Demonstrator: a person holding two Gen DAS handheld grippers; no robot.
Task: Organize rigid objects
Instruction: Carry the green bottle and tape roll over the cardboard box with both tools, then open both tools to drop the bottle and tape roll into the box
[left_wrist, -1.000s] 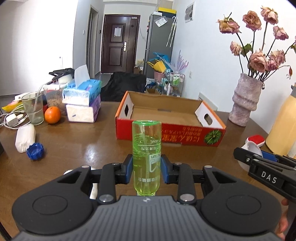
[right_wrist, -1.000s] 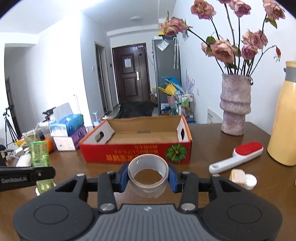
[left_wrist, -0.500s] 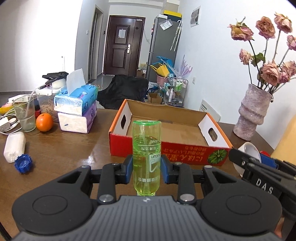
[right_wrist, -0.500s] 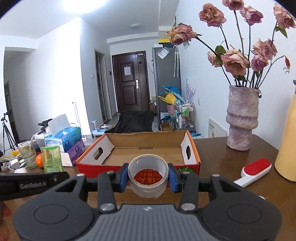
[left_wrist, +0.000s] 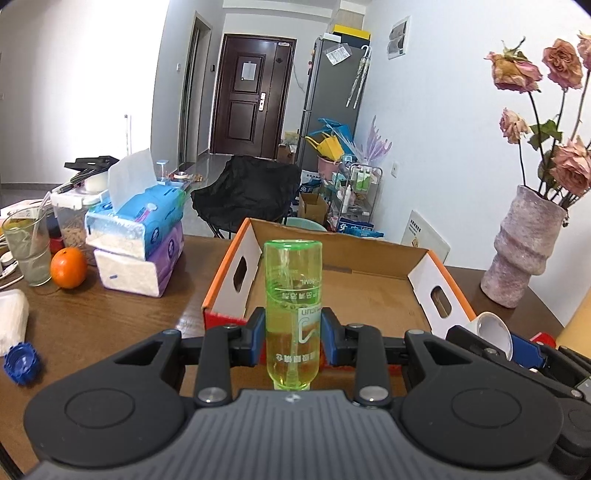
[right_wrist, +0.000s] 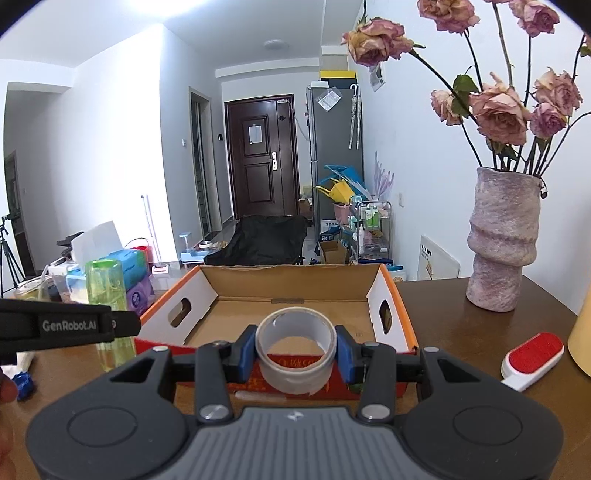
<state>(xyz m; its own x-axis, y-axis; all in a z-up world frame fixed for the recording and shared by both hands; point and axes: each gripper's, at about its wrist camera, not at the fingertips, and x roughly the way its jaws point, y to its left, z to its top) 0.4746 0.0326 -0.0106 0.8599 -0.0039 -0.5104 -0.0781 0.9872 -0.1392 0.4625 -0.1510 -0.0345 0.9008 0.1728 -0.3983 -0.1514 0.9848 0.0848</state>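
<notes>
1. Left wrist view: my left hand-held gripper (left_wrist: 293, 341) is clamped on a green transparent bottle (left_wrist: 293, 295), held upside down with its neck toward the camera and its flat base up. Both blue pads press its sides.
2. Directly behind the bottle, an open cardboard box (left_wrist: 373, 291) with red and orange outer walls sits on the brown worktop (left_wrist: 122, 317); its floor looks bare.
3. To the left of the box are stacked tissue packs (left_wrist: 138, 243), an orange (left_wrist: 68, 267), a glass with a straw (left_wrist: 27, 245) and a blue bottle cap (left_wrist: 21, 363) near the edge.
4. At the far right stands a rough vase of dried roses (left_wrist: 526, 251). My right hand-held gripper reaches in at lower right, just in front of a white cup (left_wrist: 495, 330) lying tilted.
5. Right wrist view: my right hand-held gripper (right_wrist: 295, 352) is clamped on a roll of clear tape (right_wrist: 295, 350), its hole facing up and forward, at the box's near wall.
6. The left hand-held gripper and its bottle show at the left. A red and white lint brush (right_wrist: 533, 356) lies on the worktop at right, near the vase.
</notes>
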